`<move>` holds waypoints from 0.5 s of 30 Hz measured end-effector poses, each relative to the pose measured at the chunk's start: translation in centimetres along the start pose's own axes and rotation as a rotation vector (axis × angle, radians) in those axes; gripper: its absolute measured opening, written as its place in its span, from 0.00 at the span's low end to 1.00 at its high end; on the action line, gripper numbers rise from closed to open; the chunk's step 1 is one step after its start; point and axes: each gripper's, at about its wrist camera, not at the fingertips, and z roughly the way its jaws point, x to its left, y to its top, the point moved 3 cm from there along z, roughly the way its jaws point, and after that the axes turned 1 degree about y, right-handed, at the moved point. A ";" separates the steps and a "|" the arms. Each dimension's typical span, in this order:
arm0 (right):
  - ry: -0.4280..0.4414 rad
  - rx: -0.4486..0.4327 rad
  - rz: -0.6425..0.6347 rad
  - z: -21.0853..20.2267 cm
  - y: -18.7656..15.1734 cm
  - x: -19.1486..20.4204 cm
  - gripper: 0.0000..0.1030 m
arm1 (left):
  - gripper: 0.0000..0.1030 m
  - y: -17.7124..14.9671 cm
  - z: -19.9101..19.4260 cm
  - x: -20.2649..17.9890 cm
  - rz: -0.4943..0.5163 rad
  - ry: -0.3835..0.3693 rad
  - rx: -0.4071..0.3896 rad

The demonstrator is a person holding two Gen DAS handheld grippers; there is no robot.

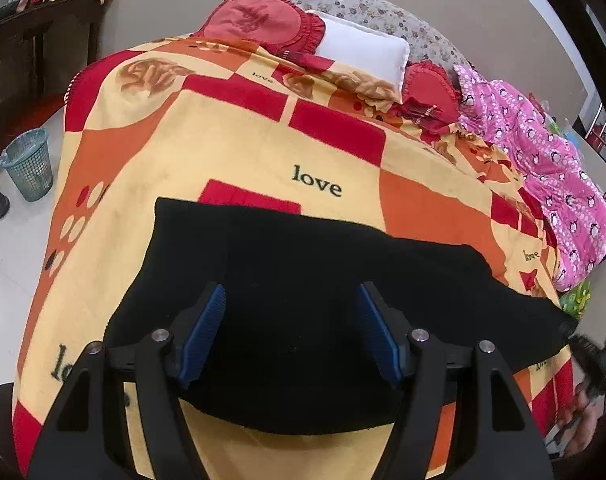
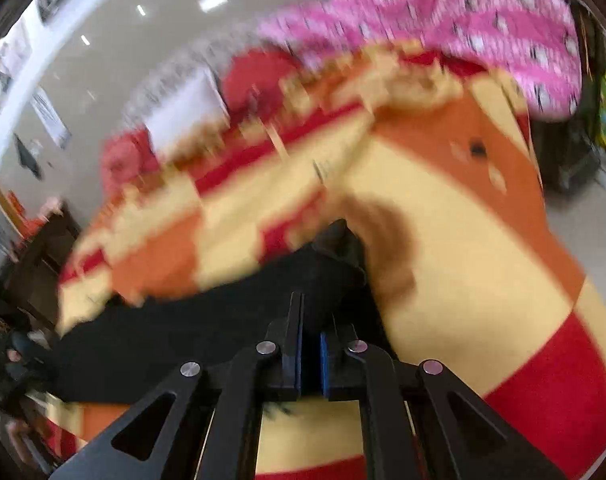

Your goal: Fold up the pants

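Observation:
Black pants (image 1: 303,264) lie across a yellow, orange and red "love" blanket (image 1: 175,136) on a bed. My left gripper (image 1: 293,312) hovers over their middle, open, with bare blue pads (image 1: 209,320) and nothing between them. At the right edge of that view my right gripper (image 1: 595,354) shows blurred at the pants' far end. In the blurred right wrist view the right gripper (image 2: 311,332) is shut on a bunched fold of the black pants (image 2: 175,340), and the cloth rises in a peak just past its fingertips.
Red frilled pillows (image 1: 263,20), a white pillow (image 1: 363,50) and a pink quilt (image 1: 543,160) lie along the far and right sides of the bed. A green mesh bin (image 1: 27,164) and a dark wooden cabinet (image 1: 35,56) stand on the floor to the left.

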 end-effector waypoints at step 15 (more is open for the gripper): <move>0.192 0.015 -0.234 0.1 0.8 11.6 0.47 | 0.67 0.9 -2.9 3.1 -0.025 0.068 -0.061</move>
